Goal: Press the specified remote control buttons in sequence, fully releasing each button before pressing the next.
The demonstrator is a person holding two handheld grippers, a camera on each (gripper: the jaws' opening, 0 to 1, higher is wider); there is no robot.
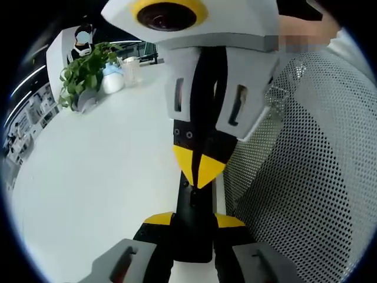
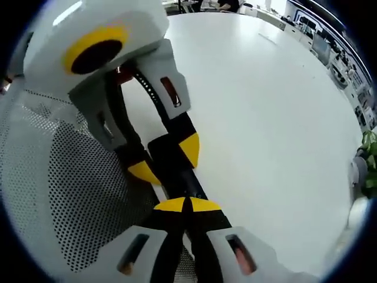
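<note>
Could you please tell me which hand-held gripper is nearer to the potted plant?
Right, probably: the potted plant sits off to the side of the right hand-held gripper, but ahead of the left hand-held gripper, beyond the right one.

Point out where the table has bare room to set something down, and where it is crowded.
Bare: the white table between the potted plant and the remote control. Crowded: the middle, where the left gripper clamps the remote control, the shut right gripper touches it, and white perforated mesh runs alongside.
</note>
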